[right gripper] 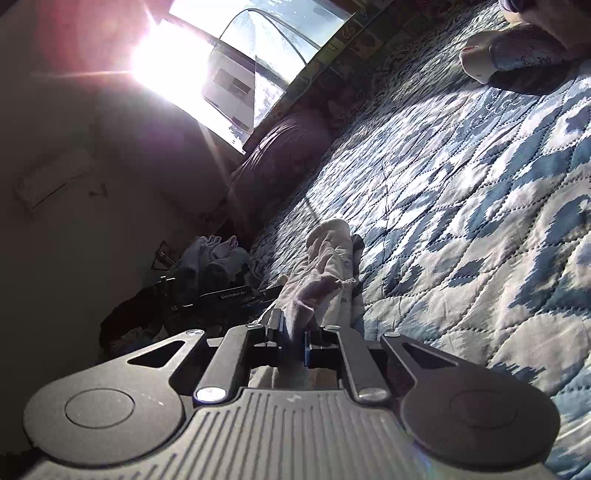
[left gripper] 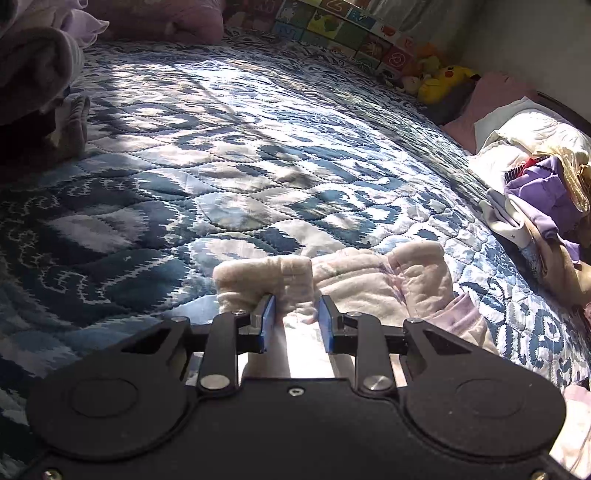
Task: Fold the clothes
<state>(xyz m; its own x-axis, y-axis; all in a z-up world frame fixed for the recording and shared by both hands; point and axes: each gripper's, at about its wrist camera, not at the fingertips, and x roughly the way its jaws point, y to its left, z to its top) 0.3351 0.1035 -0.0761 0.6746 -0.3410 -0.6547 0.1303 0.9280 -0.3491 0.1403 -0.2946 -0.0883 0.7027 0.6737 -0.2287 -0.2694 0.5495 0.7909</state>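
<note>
the wide middle of the blue quilt (left gripper: 229, 155) lies bare and open ahead, free for passing. a pile of clothes (left gripper: 543, 195) crowds its right edge and rolled towels (left gripper: 37, 70) its left, with soft toys (left gripper: 443, 81) and a pillow (left gripper: 162, 18) lining the far side. in the right wrist view the wall (right gripper: 74, 166) closes off one side.

Here's the bed, spread with a quilted blue-and-white bedspread (left gripper: 229, 155), sunlight streaking across it. Taking the yellow plush toy (left gripper: 445, 83) as our marker at the far edge: a loose heap of clothes (left gripper: 543, 192) sits nearer along that same side, the pale fleece garment (left gripper: 369, 277) lies nearest the camera, and brownish bundled fabric (left gripper: 33, 70) sits across the bed.
</note>
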